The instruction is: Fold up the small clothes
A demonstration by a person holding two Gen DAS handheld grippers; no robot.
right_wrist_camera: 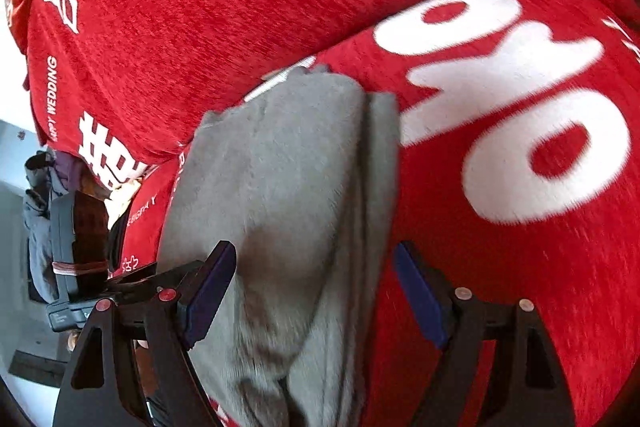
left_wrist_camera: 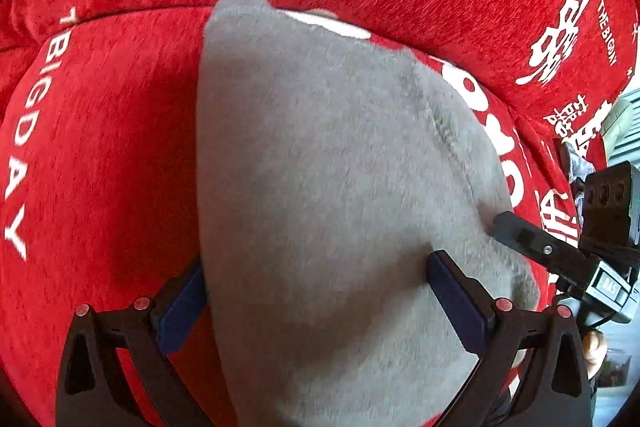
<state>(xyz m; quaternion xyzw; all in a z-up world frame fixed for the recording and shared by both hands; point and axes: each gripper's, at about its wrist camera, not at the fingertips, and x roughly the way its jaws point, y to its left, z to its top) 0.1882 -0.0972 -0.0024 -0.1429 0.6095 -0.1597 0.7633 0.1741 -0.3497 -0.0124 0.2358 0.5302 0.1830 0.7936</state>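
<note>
On the red sofa cover point(left_wrist_camera: 120, 147) with white lettering, we are seeing a grey fleece garment point(left_wrist_camera: 340, 187) lying folded. The left gripper point(left_wrist_camera: 316, 291) is angling steeply down, jaws spread wide astride the cloth, not pinching it. The right gripper point(right_wrist_camera: 316, 291) is tilting down too, jaws wide over the garment's layered edge point(right_wrist_camera: 376, 167).

The left gripper point(left_wrist_camera: 316, 291) had black angular frames with triangular cut-outs, dark blue pads point(left_wrist_camera: 460, 299) and round red rivets. The right gripper point(right_wrist_camera: 316, 291) matched it, its black camera block point(left_wrist_camera: 608, 203) showing three small lenses.
</note>
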